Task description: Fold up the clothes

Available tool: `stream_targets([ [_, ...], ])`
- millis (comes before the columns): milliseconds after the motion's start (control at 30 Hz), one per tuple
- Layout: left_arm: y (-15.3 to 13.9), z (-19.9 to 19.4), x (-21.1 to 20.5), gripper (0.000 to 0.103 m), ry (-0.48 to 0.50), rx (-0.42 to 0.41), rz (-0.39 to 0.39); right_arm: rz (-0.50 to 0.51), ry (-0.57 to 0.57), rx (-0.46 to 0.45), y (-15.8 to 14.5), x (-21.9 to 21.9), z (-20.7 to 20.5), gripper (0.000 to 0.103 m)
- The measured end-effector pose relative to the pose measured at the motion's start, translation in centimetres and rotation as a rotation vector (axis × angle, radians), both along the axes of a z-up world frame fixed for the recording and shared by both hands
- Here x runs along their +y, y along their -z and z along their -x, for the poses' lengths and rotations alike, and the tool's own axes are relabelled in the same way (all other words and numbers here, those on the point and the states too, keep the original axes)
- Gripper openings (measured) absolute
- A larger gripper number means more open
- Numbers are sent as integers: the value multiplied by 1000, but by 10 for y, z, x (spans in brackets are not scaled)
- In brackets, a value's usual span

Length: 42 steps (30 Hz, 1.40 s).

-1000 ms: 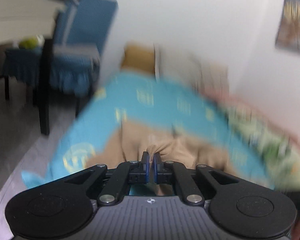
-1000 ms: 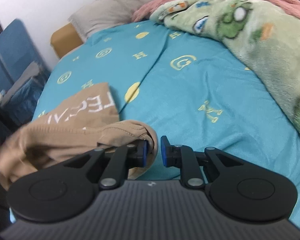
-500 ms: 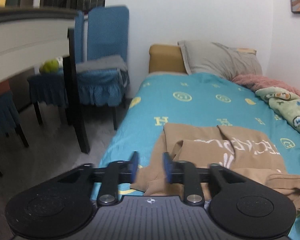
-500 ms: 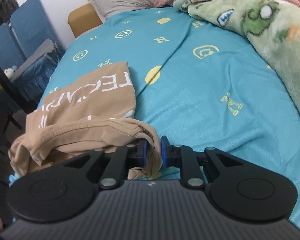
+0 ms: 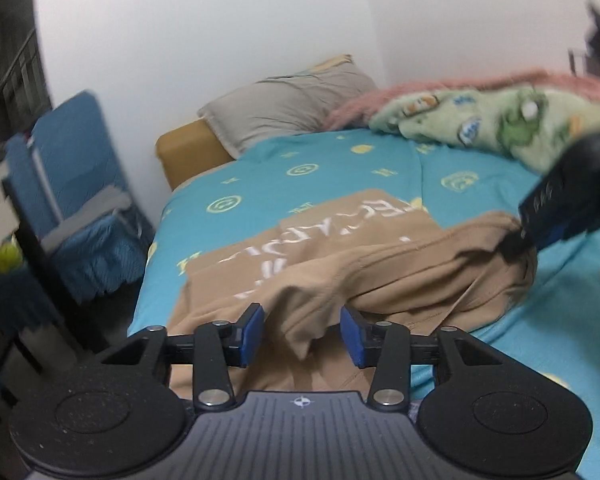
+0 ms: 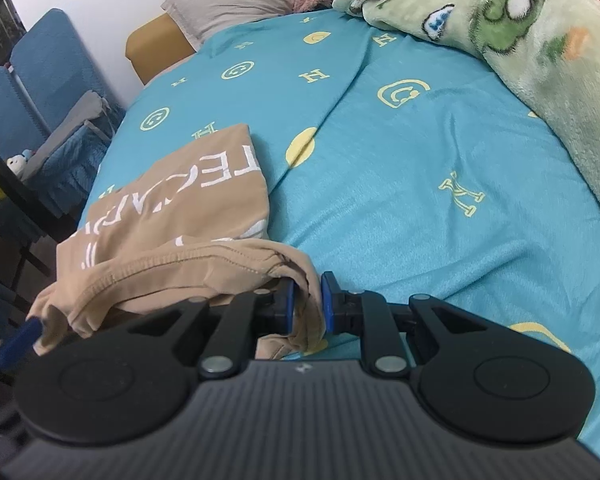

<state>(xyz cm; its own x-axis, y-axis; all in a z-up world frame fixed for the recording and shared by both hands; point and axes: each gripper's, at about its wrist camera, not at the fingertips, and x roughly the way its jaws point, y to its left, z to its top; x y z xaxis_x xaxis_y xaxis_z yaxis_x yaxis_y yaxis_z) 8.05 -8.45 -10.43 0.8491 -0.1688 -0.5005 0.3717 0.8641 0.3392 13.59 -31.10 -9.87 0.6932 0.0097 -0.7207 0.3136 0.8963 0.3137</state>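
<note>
A tan T-shirt (image 5: pixel 340 248) with white lettering lies partly folded on the teal bedsheet (image 5: pixel 332 172). My left gripper (image 5: pixel 302 334) is open, its jaws on either side of a loose fold at the shirt's near edge. My right gripper (image 6: pixel 306 304) is shut on the shirt's (image 6: pixel 172 216) bunched hem and also shows at the right of the left wrist view (image 5: pixel 560 216). The left gripper's blue fingertip (image 6: pixel 20 336) shows at the lower left of the right wrist view.
A green cartoon blanket (image 6: pixel 540 48) over a pink one lies along the bed's right side. A grey pillow (image 5: pixel 288 108) and tan headboard (image 5: pixel 188 152) are at the far end. Blue-covered chairs (image 5: pixel 68 184) and a dark table leg stand left of the bed.
My left gripper let go of the shirt, opened wide and swung to face the bed. My right gripper kept hold of the hem and moved little.
</note>
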Motion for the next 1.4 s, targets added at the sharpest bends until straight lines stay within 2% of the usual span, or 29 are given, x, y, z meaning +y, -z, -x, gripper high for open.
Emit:
stream_targets([
  [67, 9, -5, -7, 53, -1, -15, -43, -2, 3, 0, 0, 0, 0, 19],
  [167, 3, -1, -3, 53, 0, -50, -29, -3, 7, 0, 0, 1, 0, 19],
  [233, -1, 2, 0, 47, 1, -74, -19, -6, 11, 0, 0, 1, 0, 19],
  [300, -4, 5, 3, 22, 3, -97, -9, -2, 13, 0, 0, 1, -1, 19],
  [400, -10, 9, 7, 6, 4, -132, 5, 3, 9, 3, 1, 1, -2, 19],
  [467, -14, 12, 10, 6, 5, -155, 15, -3, -3, 3, 0, 2, -1, 19],
  [633, -62, 52, 41, 6, 86, -188, 232, -29, -49, 16, -4, 0, 1, 19],
  [667, -68, 55, 45, 5, 100, -185, 266, 2, -74, 12, -8, 4, 5, 21],
  [700, -70, 56, 48, 5, 105, -177, 290, 41, -101, 4, -12, 9, 8, 42],
  [733, -72, 56, 51, 5, 106, -169, 312, 81, -128, -4, -17, 14, 12, 70],
  [800, -75, 54, 56, 5, 98, -149, 352, 160, -183, -19, -26, 25, 20, 87],
  [967, -81, 50, 65, 5, 79, -122, 427, 304, -330, -96, -50, 53, 45, 85],
  [1167, -84, 48, 68, 5, 75, -118, 444, 377, -462, -244, -56, 94, 52, 85],
  [1300, -83, 49, 68, 5, 71, -123, 450, 433, -393, -291, -52, 105, 43, 85],
  [1400, -79, 49, 62, 5, 24, -130, 400, 406, -220, -281, -52, 84, 32, 85],
])
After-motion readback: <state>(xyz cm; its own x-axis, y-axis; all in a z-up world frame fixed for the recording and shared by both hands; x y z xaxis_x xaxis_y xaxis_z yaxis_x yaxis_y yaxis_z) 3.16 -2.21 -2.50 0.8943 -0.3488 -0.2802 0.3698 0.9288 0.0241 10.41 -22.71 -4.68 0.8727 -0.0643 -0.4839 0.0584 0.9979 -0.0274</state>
